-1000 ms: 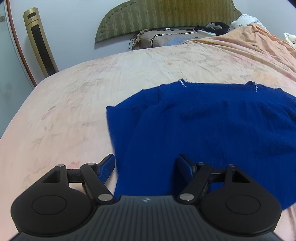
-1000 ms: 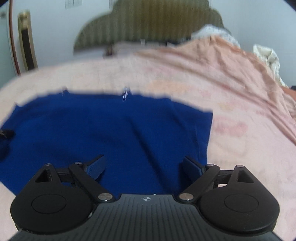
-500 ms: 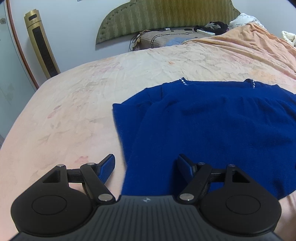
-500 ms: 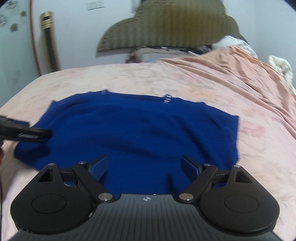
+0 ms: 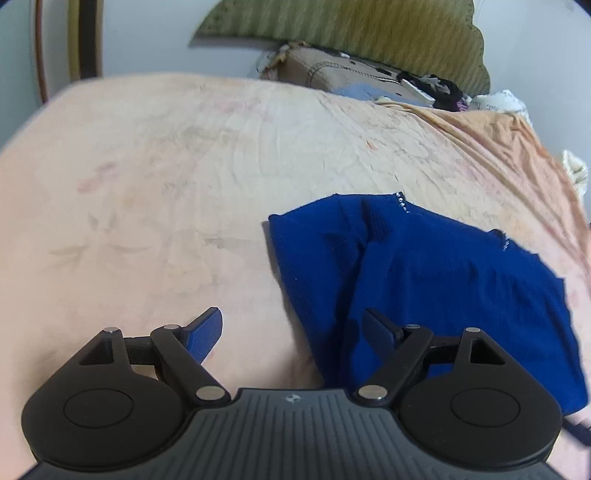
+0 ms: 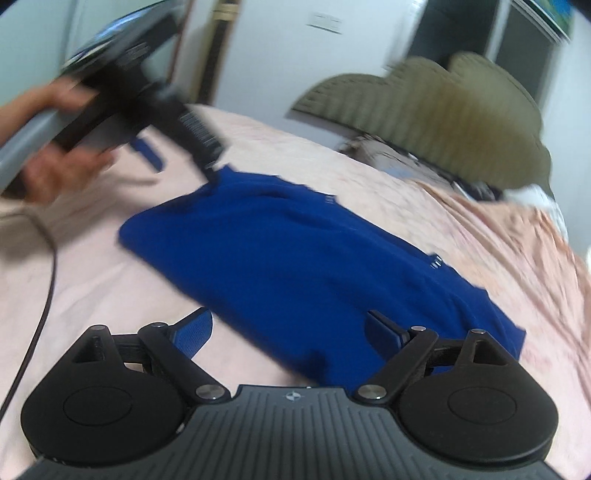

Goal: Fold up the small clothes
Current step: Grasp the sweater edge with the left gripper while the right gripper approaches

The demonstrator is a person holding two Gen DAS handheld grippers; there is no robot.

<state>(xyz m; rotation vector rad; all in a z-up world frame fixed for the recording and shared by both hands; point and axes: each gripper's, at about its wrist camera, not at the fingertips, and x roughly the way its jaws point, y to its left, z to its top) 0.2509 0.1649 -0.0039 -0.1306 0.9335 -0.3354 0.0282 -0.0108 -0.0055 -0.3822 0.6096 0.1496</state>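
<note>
Writing there is almost none: only a small emblem moulded into the grey housing of each tool, too small to read, and a blurred white strip of marks on the left gripper (image 6: 177, 151) as the right wrist camera catches it.

The blue garment (image 5: 436, 280) lies flat on the peach bedsheet (image 5: 166, 177), its long axis running across the bed, parallel to the olive headboard (image 5: 351, 33). Its far edge, with two short rows of pale studs, faces the headboard. One side panel is turned in over the body, leaving a ridge.

The left gripper (image 5: 291, 328) has its jaws opening, already wide; one blue finger sits over bare sheet, the other over the cloth's near corner, nothing pressed between them. The right gripper (image 6: 291, 328) is likewise spreading wide above the garment's near edge, gripping nothing.

The right view is badly smeared; a hand (image 6: 66, 162) holding the left tool is barely legible. The garment's near corner vanishes under each housing. Clutter beside the headboard cannot be made out.
</note>
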